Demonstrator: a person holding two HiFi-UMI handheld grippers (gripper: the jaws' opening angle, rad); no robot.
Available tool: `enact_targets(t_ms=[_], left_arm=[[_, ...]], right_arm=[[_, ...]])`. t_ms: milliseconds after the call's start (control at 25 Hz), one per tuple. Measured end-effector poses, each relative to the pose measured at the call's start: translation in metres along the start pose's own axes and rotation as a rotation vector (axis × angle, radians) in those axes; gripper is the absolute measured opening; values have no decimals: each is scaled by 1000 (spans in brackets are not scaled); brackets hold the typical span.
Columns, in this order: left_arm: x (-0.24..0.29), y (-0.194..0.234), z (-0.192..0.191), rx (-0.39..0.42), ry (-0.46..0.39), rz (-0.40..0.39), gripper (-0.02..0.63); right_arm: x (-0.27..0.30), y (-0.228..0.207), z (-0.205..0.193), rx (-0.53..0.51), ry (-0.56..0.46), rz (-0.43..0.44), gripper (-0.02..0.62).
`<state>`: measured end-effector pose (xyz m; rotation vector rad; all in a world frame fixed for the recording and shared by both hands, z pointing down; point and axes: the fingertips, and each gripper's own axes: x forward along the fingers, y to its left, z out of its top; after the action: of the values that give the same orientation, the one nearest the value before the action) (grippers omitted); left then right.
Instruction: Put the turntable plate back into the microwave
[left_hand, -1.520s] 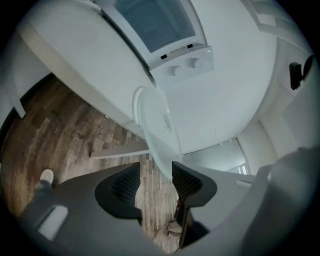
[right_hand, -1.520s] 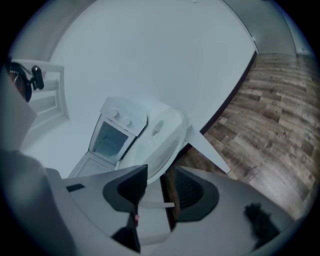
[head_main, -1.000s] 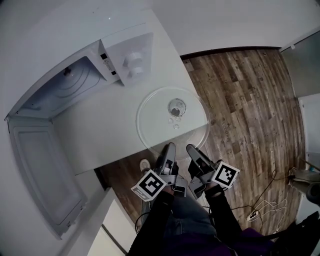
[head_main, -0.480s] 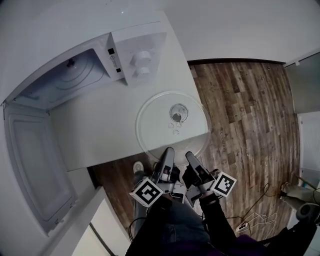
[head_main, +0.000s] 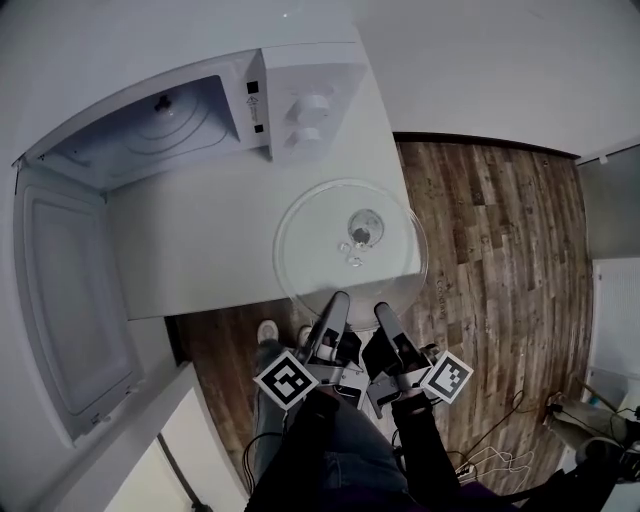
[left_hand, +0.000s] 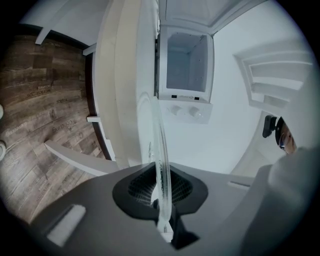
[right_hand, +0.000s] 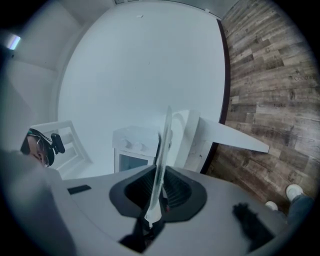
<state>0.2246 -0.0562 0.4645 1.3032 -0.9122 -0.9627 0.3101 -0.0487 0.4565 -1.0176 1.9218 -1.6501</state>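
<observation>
pinching the near rim of the glass turntable plate (head_main: 320, 235), the left gripper (head_main: 337, 300) and the right gripper (head_main: 381, 311) sit side by side at the near edge of the white counter (head_main: 200, 240). both pairs of jaws have just been closing, and each has the plate's edge between its pads. in the left gripper view the left gripper (left_hand: 161, 189) presses its dark ribbed pads onto the clear rim, and the plate (left_hand: 159, 140) runs away from it edge-on. in the right gripper view the right gripper (right_hand: 156, 195) clamps the same rim a little further right, the plate (right_hand: 165, 135) again a thin sliver. the plate lies over the near right corner of the counter, its near and right parts overhanging the wooden floor (head_main: 500, 220); its hub (head_main: 362, 230) sits at the middle. the microwave (head_main: 300, 90) stands at the far side of the counter, apart from the plate, its door (head_main: 70, 290) swung open to the left and its cavity (head_main: 150, 130) showing. two knobs (head_main: 312, 115) sit on its right-hand panel. the left marker cube (head_main: 283, 380) and right marker cube (head_main: 445, 377) show just ahead of the person's dark sleeves (head_main: 420, 440)
</observation>
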Motion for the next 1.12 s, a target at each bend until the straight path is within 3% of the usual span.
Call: enact_targets(t_ms=[360, 600, 1120], left_arm=[[-17, -23, 16, 24, -39, -28, 31], [-43, -47, 42, 50, -109, -83, 31], [-99, -84, 117, 108, -341, -101, 32]], right_arm=[[9, 33, -13, -44, 35, 72, 49], [22, 61, -40, -61, 113, 128, 51], [72, 115, -106, -118, 321, 232, 57]])
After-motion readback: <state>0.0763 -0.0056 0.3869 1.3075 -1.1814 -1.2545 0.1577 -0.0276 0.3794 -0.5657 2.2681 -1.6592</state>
